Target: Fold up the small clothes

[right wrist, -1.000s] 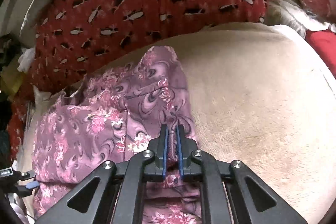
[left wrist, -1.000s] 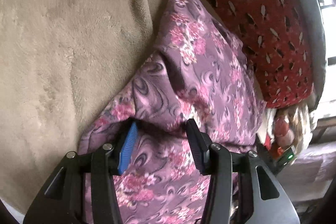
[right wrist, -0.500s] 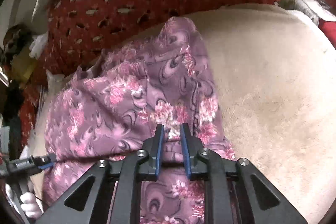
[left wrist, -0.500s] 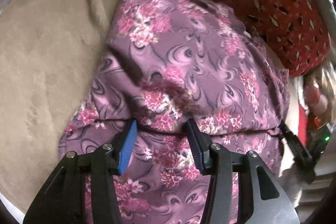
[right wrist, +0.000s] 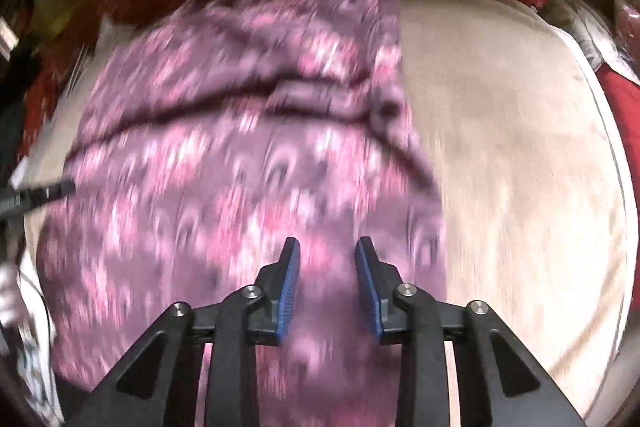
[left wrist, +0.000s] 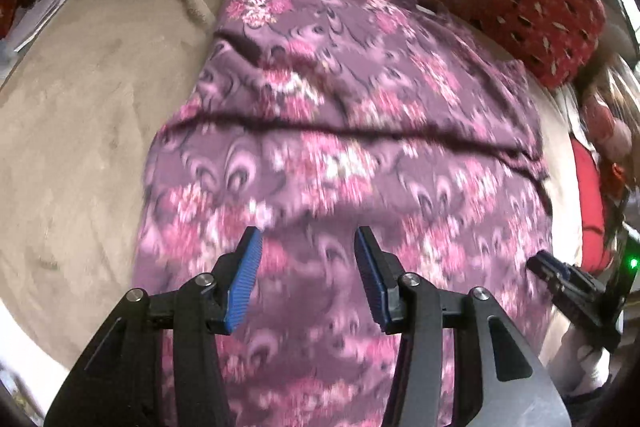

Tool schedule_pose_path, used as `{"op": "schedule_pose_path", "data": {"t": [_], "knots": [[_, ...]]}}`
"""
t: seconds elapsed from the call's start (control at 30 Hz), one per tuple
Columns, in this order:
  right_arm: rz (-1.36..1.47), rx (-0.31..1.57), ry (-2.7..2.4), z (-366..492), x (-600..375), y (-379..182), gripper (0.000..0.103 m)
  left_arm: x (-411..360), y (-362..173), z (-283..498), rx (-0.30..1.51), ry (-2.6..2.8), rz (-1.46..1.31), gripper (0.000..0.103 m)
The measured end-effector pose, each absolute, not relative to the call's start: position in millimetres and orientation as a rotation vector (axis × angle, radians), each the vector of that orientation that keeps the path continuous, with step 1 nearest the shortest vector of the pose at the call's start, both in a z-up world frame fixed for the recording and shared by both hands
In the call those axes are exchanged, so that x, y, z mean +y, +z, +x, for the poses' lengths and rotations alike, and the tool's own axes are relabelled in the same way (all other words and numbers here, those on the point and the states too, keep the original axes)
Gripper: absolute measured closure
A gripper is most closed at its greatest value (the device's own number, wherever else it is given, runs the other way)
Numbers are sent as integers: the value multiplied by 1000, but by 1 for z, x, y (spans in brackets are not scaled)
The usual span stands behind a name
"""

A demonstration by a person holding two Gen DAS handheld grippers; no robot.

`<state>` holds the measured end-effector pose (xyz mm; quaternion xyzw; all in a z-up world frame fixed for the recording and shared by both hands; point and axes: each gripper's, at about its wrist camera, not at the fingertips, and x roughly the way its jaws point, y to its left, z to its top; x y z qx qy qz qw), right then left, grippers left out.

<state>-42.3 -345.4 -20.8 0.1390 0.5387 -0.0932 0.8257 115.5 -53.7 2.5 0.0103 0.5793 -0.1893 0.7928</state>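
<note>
A purple floral garment (left wrist: 344, 131) lies folded across the beige blanket (left wrist: 92, 99), a crease running nine to three o'clock. Left gripper (left wrist: 308, 275) fingers stand apart, empty; right gripper (right wrist: 328, 283) fingers are opening, gripping nothing.

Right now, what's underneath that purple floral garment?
The purple floral garment lies on a beige fleece blanket, which shows bare around it. A fold line crosses the garment, so its lower layer is covered, and anything between cloth and blanket cannot be seen.
</note>
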Motion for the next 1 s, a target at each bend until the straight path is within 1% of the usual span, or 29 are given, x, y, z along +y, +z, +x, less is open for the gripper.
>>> {"op": "schedule_pose_path", "data": {"t": [0.23,0.37,0.53,0.7,0.8,0.83,0.87,0.9,1.0], "knots": [[290,1158,-170,-115,-317,-21,68,-27,15,76,1239,-438,41,57],[370,1117,-169,-161,-318,-15,68,11,12,56,1295,-459,33,57],[440,1050,-206,-223,-326,-5,58,65,-2,23,1389,-481,11,57],[554,1013,-221,-263,-337,-16,51,94,-27,-4,1497,-531,-49,57],[618,1011,-208,-273,-341,-31,51,97,-40,-14,1528,-531,-41,57],[636,1011,-201,-274,-341,-36,51,96,-38,-16,1513,-532,-32,54],[650,1011,-194,-276,-342,-40,51,94,-37,-18,1511,-539,-27,49],[672,1013,-176,-274,-341,-45,51,92,-36,-18,1512,-547,-27,46],[684,1015,-129,-268,-335,-52,51,84,-35,-24,1492,-550,17,46]]}}
